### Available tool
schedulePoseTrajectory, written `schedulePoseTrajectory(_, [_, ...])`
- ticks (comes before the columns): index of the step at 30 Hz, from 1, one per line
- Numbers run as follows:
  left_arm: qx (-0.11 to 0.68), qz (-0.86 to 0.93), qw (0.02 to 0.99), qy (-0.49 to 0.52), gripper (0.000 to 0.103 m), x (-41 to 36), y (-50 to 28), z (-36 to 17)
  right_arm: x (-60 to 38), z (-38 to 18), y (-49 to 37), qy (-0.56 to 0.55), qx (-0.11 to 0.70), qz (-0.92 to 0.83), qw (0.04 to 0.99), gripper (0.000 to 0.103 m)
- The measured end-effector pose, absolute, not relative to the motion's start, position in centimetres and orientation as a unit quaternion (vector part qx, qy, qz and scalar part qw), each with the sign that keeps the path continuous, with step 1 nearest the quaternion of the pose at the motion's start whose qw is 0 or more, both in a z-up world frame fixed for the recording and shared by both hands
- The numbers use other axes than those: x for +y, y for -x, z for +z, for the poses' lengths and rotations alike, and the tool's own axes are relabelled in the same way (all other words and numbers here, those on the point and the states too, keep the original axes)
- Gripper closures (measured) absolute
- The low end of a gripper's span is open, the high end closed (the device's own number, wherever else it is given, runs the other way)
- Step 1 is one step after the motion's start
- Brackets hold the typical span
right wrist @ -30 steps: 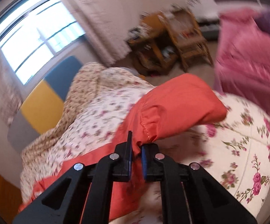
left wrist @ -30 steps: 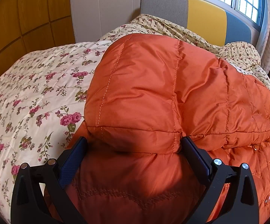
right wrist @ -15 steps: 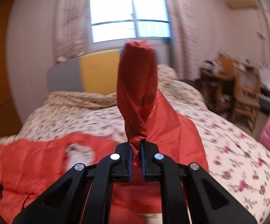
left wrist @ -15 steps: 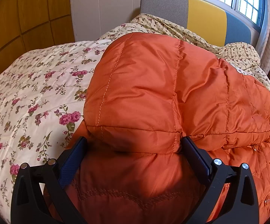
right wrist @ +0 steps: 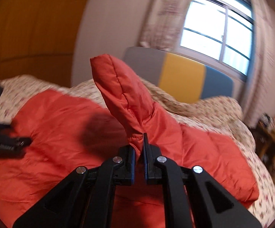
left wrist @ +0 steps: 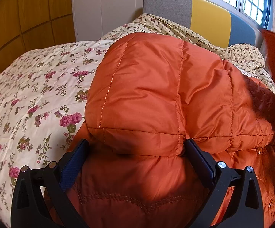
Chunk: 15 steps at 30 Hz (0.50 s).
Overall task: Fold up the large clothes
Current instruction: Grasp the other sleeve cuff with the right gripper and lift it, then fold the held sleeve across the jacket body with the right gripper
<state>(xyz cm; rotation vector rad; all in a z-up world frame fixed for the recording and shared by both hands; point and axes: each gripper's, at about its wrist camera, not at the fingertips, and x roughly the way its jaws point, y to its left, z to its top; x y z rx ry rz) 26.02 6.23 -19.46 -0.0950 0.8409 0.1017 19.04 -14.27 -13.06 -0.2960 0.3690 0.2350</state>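
The bed [left wrist: 32, 95], covered by a floral quilt, carried an orange puffer jacket [left wrist: 156, 95] spread across it, with the striped headboard [left wrist: 209, 19] behind. The jacket's hood lay folded over the body. The left tongs [left wrist: 137, 150] stood wide apart on either side of the hood's edge, pads not pressing it. The right tongs [right wrist: 139, 142] were clamped together on the jacket's sleeve [right wrist: 122, 93], which stuck up above them.
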Motion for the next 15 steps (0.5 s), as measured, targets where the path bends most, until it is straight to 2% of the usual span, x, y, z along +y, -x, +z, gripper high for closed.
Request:
schedulePoseTrajectory(9, [0.408, 0.049, 0.91, 0.046, 0.003, 6.3, -26.1, -19.4, -11.0, -17.1, -20.8, 0.218, 0.241, 0.211, 0.922, 0.097])
schedulePoseTrajectory(15, [0.411, 0.045, 0.909, 0.054, 0.003, 6.6, -26.2, -19.5, -11.1, -17.9, -22.4, 0.209, 0.291, 0.244, 0.901, 0.083])
